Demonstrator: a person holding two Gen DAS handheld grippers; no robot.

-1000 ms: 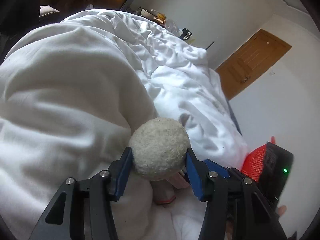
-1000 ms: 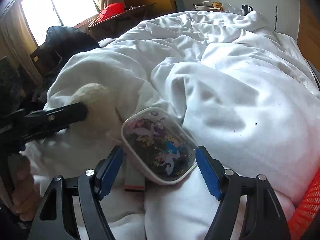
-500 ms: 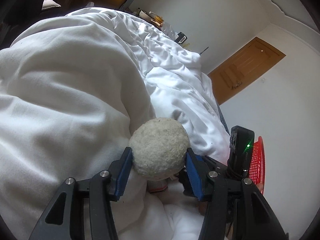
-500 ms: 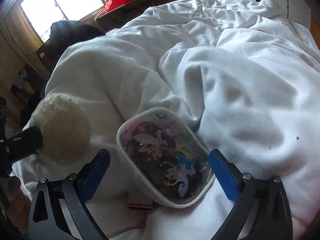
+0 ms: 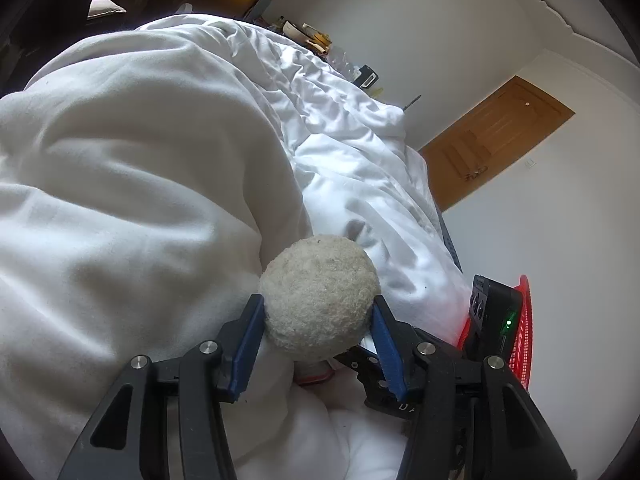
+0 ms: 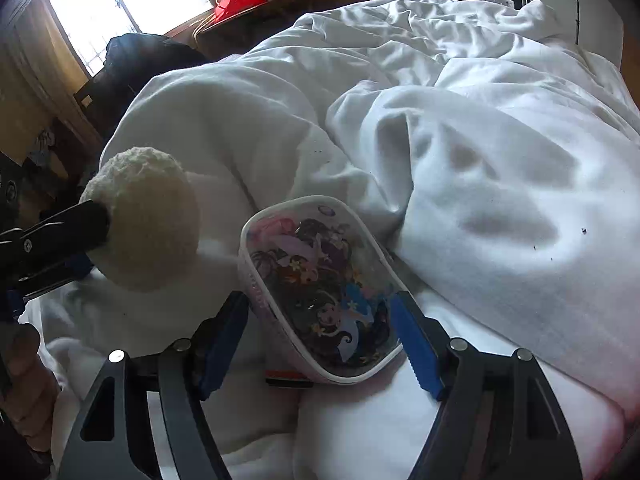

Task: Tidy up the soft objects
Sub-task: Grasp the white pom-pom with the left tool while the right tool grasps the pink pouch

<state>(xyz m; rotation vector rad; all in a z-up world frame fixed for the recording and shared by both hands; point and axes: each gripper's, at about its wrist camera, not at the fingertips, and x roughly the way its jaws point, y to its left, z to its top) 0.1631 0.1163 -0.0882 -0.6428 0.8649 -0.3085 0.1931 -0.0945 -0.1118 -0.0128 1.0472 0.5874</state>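
Note:
My left gripper [image 5: 318, 320] is shut on a fuzzy cream ball [image 5: 319, 296] and holds it above the white bedding. The ball also shows in the right wrist view [image 6: 146, 220], at the left, pinched by the left gripper's black fingers [image 6: 76, 226]. My right gripper [image 6: 320, 316] has its blue pads on both sides of a soft pouch [image 6: 320, 284] with a white rim and a cartoon print. The pouch lies tilted on the duvet. The pads look pressed against its edges.
A rumpled white duvet [image 5: 140, 200] covers the bed. A red mesh basket [image 5: 524, 328] stands at the right beside the bed. A wooden door [image 5: 492, 140] is in the far wall. Cluttered furniture and a window [image 6: 120, 4] lie behind the bed.
The right gripper opened wide half a second ago and has now closed in on the pouch. The left gripper keeps the ball and has shifted slightly.

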